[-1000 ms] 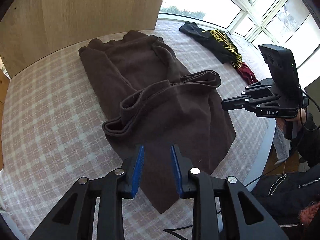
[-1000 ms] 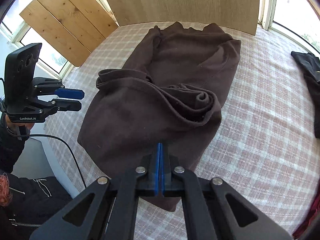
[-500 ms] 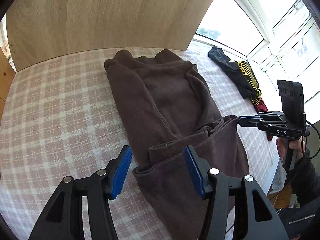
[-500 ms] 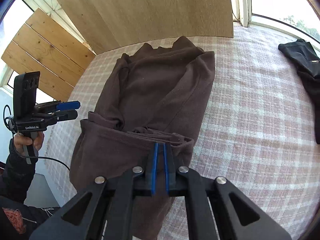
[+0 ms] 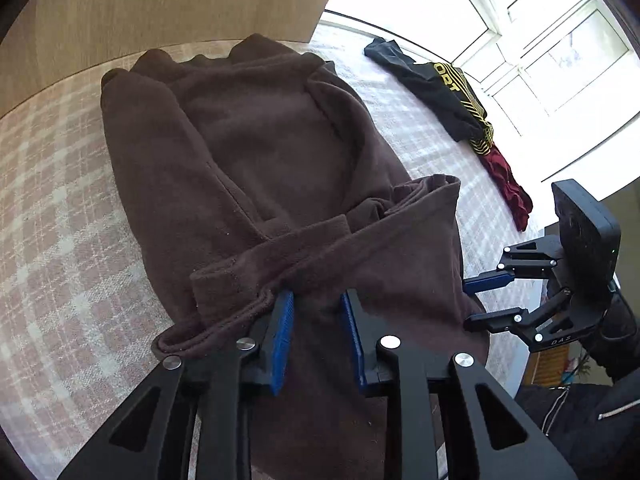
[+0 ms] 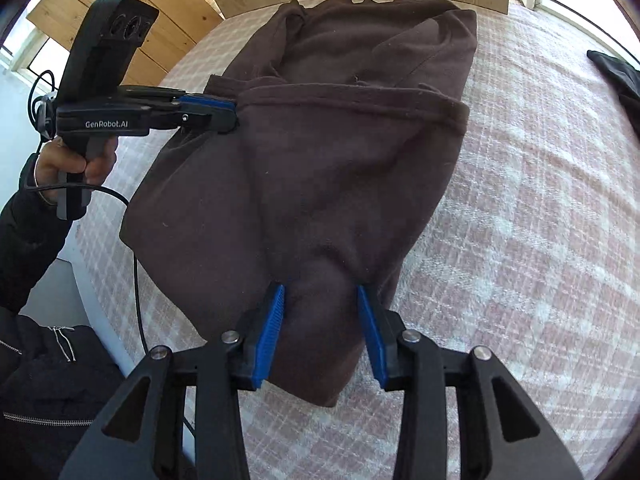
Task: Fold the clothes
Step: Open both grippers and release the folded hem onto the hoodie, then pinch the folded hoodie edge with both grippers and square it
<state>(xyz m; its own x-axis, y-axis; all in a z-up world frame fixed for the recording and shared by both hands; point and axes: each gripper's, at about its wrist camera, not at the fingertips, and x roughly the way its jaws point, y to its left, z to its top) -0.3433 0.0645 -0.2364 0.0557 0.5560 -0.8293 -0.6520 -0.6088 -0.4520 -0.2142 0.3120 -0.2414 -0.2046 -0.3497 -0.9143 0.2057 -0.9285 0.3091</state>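
Left gripper has its blue pads on either side of a bunched fold of the brown garment; its jaws have just been closing, and in the right wrist view they look pinched on the fold's left end, though I cannot tell how firmly. Right gripper stands partly open, its jaws having just been opening, with a ridge of the same cloth rising between the pads, which seem only to brush it. Brown garment lies lengthwise on the checked cloth, its near half folded back over the middle, its far end by the wooden panel. Farther right, near the window, lie a black top with yellow print and a dark red piece. A hand in a black sleeve holds the left gripper's handle.
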